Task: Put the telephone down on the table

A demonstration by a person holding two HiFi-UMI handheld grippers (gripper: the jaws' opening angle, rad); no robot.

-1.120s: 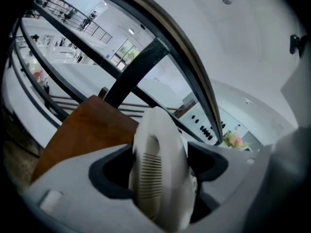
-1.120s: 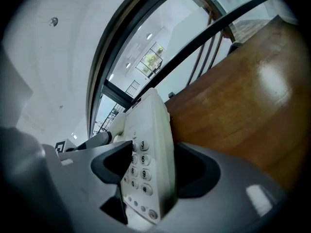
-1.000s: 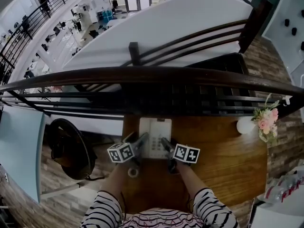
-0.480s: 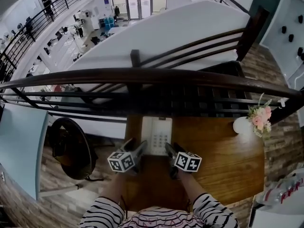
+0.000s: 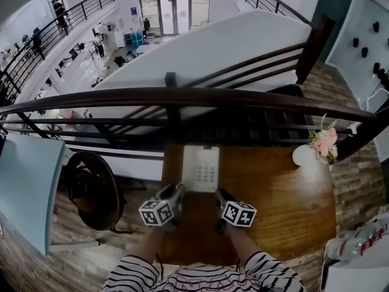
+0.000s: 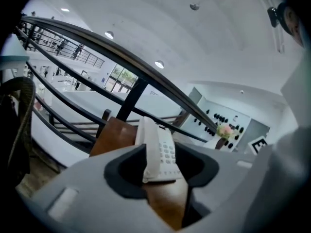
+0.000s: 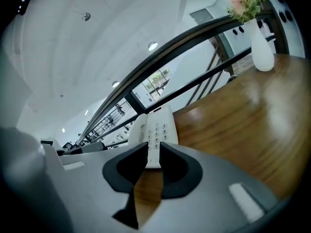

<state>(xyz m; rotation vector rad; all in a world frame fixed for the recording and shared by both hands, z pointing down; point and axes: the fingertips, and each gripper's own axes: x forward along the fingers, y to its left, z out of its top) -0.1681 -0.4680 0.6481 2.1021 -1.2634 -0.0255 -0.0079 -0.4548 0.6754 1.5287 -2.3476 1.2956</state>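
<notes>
The white telephone (image 5: 200,168) lies flat on the brown wooden table (image 5: 279,199), at its far edge by the railing, keypad up and handset along its left side. My left gripper (image 5: 175,191) and right gripper (image 5: 219,195) hover side by side just short of its near end, touching nothing. In the left gripper view the telephone (image 6: 160,149) lies beyond the left gripper (image 6: 163,178), whose jaws are closing with nothing between them. In the right gripper view the telephone (image 7: 155,132) lies ahead of the right gripper (image 7: 154,166), whose jaws are closing to a narrow gap, also empty.
A dark curved railing (image 5: 182,96) runs right behind the table's far edge. A white vase with pink flowers (image 5: 304,154) stands at the table's far right corner. A dark round chair (image 5: 91,187) stands left of the table. The person's striped sleeves show at the bottom.
Both grippers have drawn back from the telephone's sides toward the person and risen a little. Their jaws have narrowed. The telephone stays where it lay on the table.
</notes>
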